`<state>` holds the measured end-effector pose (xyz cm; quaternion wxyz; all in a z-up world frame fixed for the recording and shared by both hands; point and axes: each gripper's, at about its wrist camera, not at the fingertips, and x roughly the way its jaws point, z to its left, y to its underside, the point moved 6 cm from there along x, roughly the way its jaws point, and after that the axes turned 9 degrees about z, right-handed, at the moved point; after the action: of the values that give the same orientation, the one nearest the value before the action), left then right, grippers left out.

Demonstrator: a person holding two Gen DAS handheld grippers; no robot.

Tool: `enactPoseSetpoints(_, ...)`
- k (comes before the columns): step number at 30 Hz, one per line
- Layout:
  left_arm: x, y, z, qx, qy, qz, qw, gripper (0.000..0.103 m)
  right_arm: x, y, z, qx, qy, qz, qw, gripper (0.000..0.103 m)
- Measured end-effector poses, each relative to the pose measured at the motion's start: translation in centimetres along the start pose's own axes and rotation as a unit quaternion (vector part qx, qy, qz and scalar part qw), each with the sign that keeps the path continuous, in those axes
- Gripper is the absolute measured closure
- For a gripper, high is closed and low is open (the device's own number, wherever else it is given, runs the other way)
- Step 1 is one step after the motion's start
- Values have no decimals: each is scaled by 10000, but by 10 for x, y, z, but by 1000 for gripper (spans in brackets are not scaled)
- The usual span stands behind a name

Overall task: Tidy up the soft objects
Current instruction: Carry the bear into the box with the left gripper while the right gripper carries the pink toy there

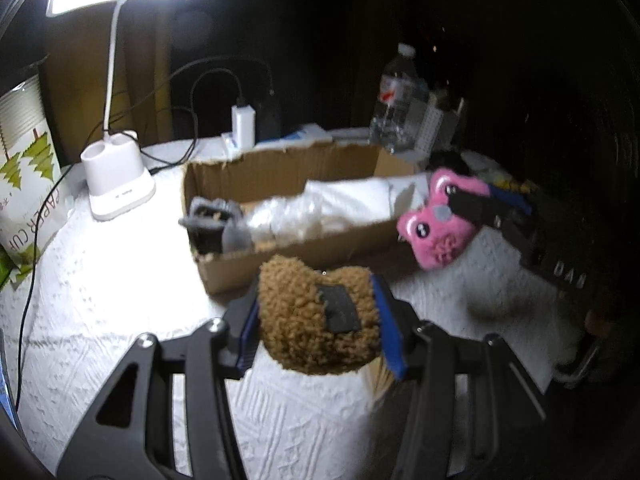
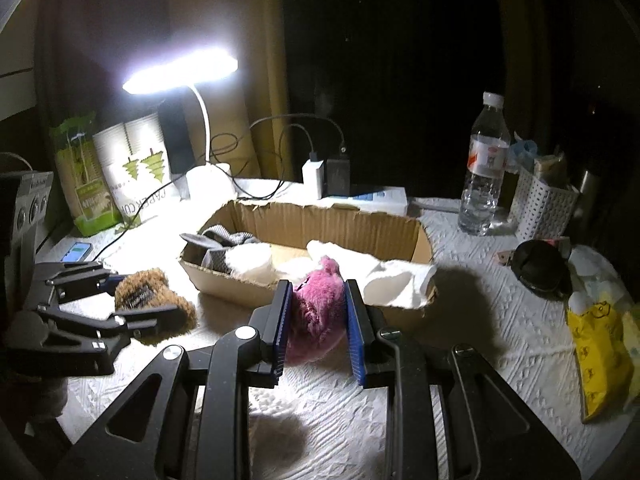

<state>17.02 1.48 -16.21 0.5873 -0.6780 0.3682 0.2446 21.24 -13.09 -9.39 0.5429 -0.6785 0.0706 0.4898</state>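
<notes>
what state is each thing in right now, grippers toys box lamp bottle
left gripper: shut on brown plush
brown plush: held above table
right gripper: shut on pink plush
pink plush: held by box's near wall
cardboard box: open, socks and white cloths inside
desk lamp: on
water bottle: upright, capped

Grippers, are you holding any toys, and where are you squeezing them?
Yes. The left gripper squeezes the brown fuzzy toy by its sides; the right gripper squeezes the pink plush toy across its middle.
</notes>
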Motion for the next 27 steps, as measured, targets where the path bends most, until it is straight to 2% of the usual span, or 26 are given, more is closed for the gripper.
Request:
enactPoseSetpoints(7, -2, -27, 1, -84, -92, -198, 9997, 52, 0, -10, -12, 24, 1, -71, 10000, 76)
enactPoseSetpoints(27, 31, -72, 12, -151, -328, -307, 9989, 52, 28, -36, -47, 173, 33, -89, 9998, 76)
